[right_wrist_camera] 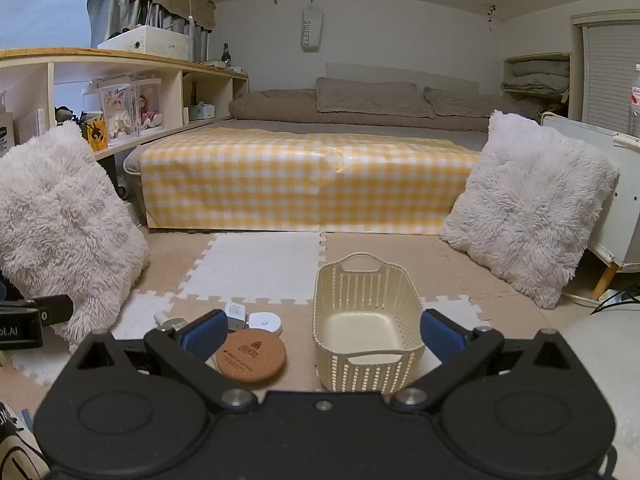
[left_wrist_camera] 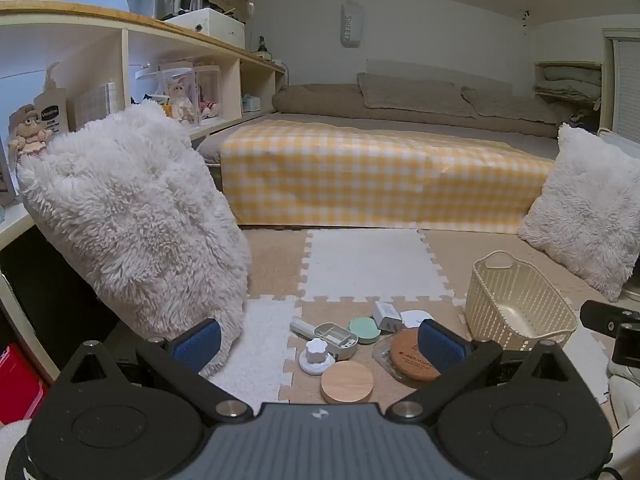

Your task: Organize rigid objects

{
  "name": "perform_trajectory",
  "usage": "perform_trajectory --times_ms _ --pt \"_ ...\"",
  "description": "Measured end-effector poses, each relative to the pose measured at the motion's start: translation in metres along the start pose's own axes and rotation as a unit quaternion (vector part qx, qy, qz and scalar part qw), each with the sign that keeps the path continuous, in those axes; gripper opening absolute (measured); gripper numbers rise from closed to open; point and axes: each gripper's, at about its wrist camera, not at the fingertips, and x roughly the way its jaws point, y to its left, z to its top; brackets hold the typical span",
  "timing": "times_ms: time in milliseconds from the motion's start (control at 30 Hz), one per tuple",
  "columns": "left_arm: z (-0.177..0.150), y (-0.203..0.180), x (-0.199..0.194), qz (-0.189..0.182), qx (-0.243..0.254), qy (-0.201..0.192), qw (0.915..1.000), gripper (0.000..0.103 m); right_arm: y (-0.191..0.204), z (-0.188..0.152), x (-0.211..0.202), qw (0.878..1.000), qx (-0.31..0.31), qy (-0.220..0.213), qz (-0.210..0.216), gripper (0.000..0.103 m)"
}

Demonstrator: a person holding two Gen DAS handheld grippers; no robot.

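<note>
A cluster of small rigid objects lies on the foam floor mat: a light wooden disc (left_wrist_camera: 347, 381), a cork coaster (left_wrist_camera: 412, 354) (right_wrist_camera: 251, 355), a white knob on a round base (left_wrist_camera: 316, 356), a grey open case (left_wrist_camera: 336, 339), a mint round case (left_wrist_camera: 364, 330), a white charger (left_wrist_camera: 386, 315) (right_wrist_camera: 235, 314) and a white round device (left_wrist_camera: 416, 317) (right_wrist_camera: 265, 322). An empty cream slotted basket (left_wrist_camera: 516, 304) (right_wrist_camera: 366, 326) stands to their right. My left gripper (left_wrist_camera: 319, 344) is open above the cluster. My right gripper (right_wrist_camera: 322, 334) is open, straddling the basket's near end.
A fluffy white cushion (left_wrist_camera: 132, 216) leans at the left by the shelf unit (left_wrist_camera: 120, 40). Another cushion (right_wrist_camera: 528, 208) leans at the right. A bed with a yellow checked cover (right_wrist_camera: 304, 180) runs across the back. A white cabinet (right_wrist_camera: 616, 200) stands at the far right.
</note>
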Motion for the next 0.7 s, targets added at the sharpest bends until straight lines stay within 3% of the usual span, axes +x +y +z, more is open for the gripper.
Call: perform_trajectory --times_ms 700 --pt "0.0000 -0.0001 0.0000 -0.001 0.000 0.001 1.0000 0.103 0.0003 -0.0001 0.0002 1.000 -0.001 0.001 0.000 0.103"
